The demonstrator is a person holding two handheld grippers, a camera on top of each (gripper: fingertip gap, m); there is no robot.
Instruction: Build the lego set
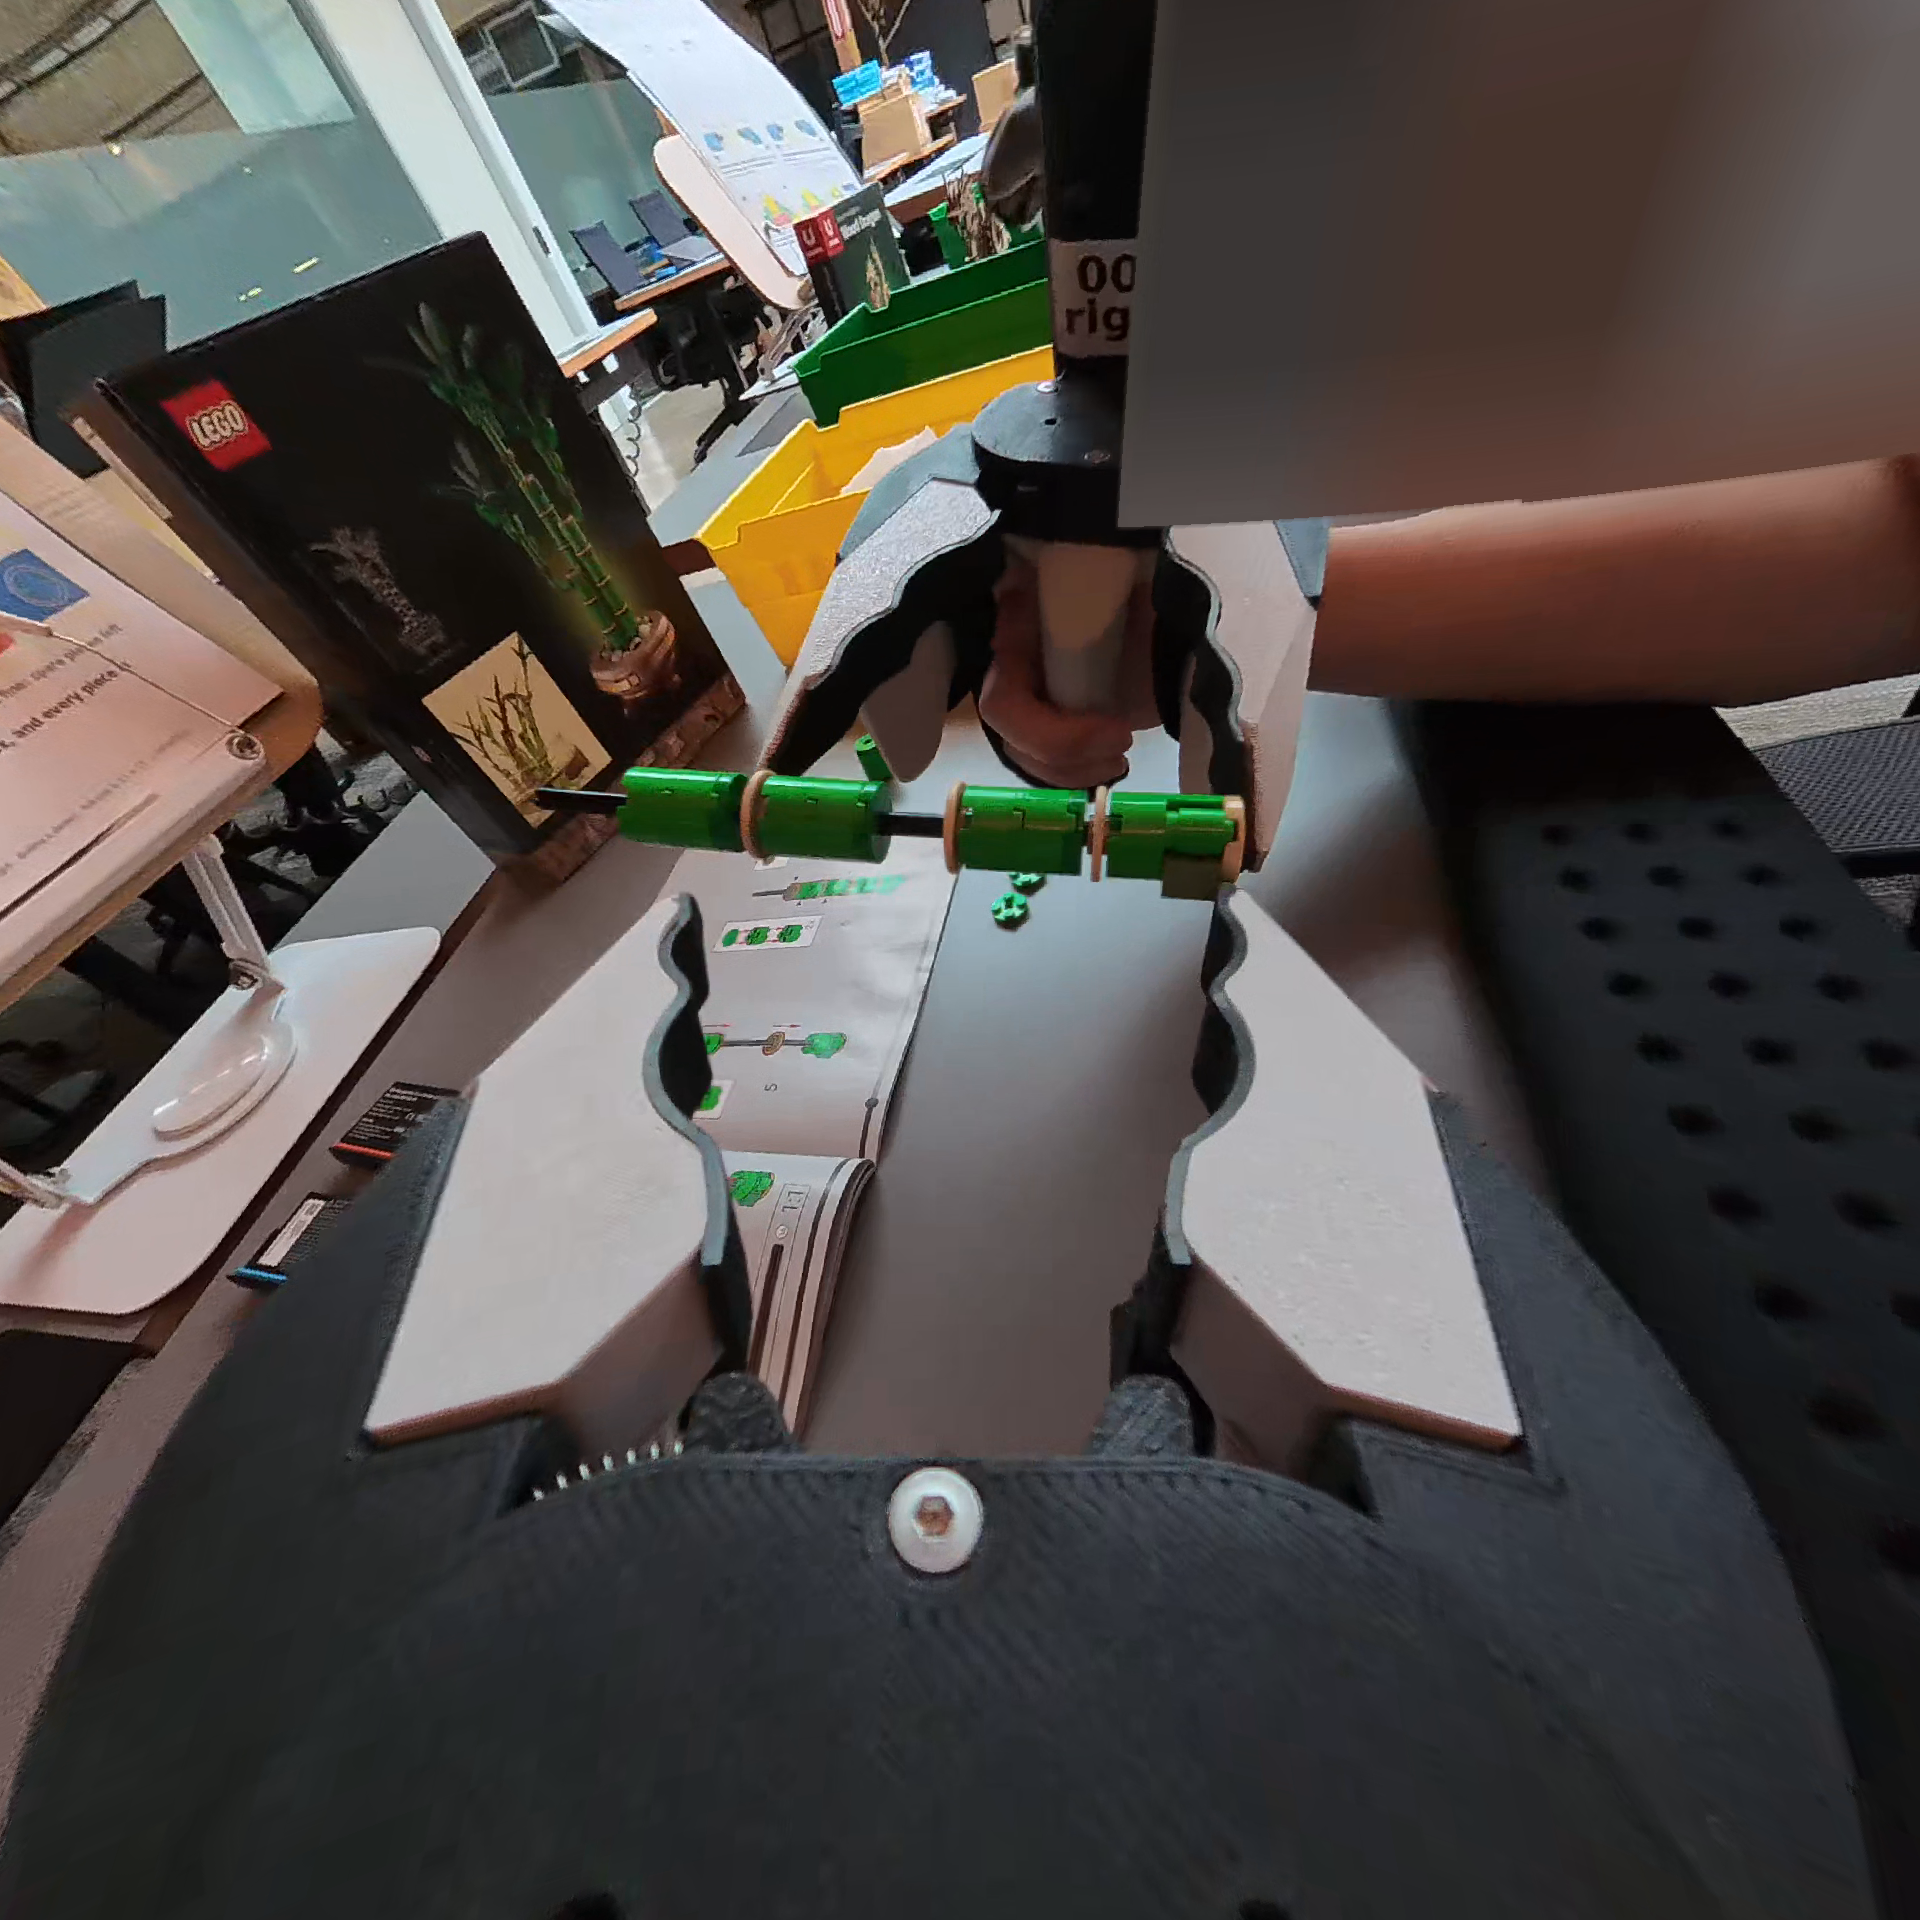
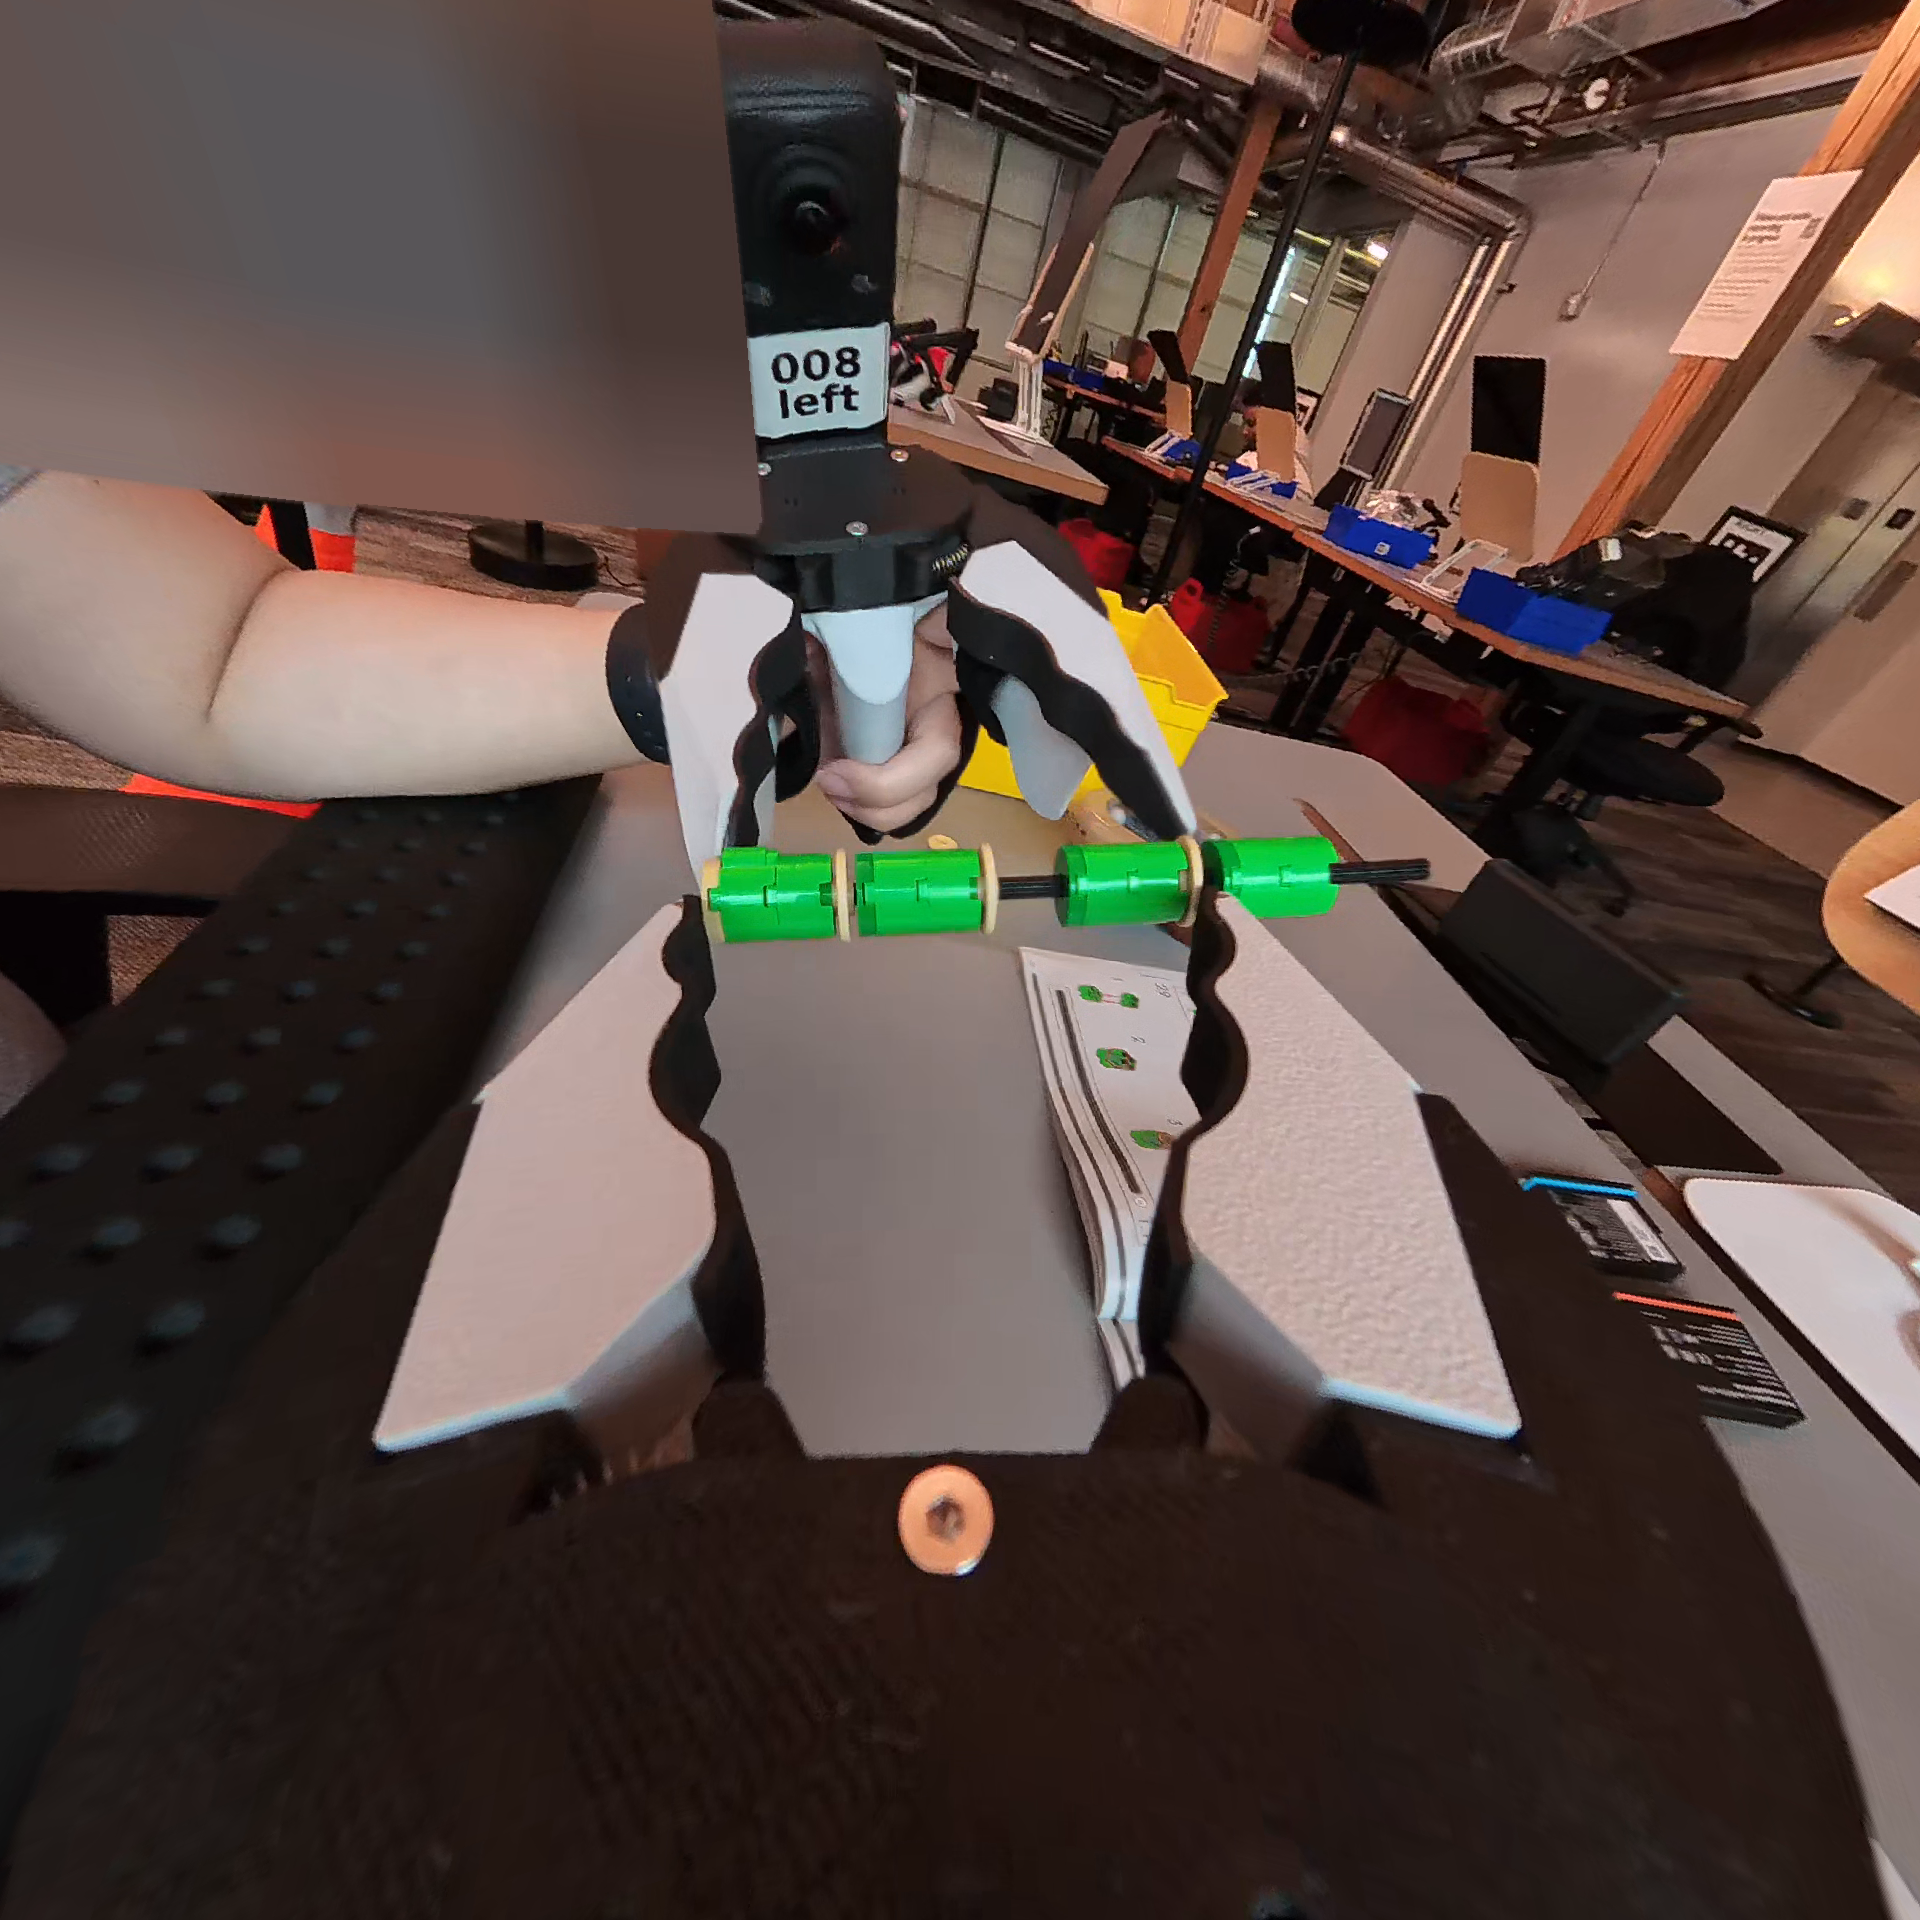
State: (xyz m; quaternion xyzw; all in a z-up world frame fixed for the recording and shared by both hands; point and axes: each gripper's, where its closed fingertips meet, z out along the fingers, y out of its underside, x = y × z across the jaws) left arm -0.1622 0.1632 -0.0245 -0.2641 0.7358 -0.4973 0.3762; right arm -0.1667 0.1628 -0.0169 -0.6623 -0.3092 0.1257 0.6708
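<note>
A green bamboo stalk [image 1: 925, 831] of four segments with tan rings on a black axle hangs level above the grey table [image 1: 1039, 1091]. A stretch of bare axle shows between the middle segments. My right gripper [image 2: 951, 914] holds the stalk [image 2: 1018, 888] lengthwise. Its jaws stand wide apart, one fingertip on the capped end and the other at a tan ring. My left gripper [image 1: 956, 909] faces it, wide open and empty, its tips just short of the stalk. Each gripper shows in the other's view, the right [image 1: 1008, 800] and the left [image 2: 953, 831].
An open instruction booklet [image 1: 821, 1039] lies under the stalk, with loose green pieces [image 1: 1013, 899] beside it. The set's black box [image 1: 416, 540] stands at the left. Yellow [image 1: 821, 520] and green bins [image 1: 935, 332] stand behind. A black perforated surface [image 1: 1714, 1039] borders the table. The tips of both grippers are at nearly the same place.
</note>
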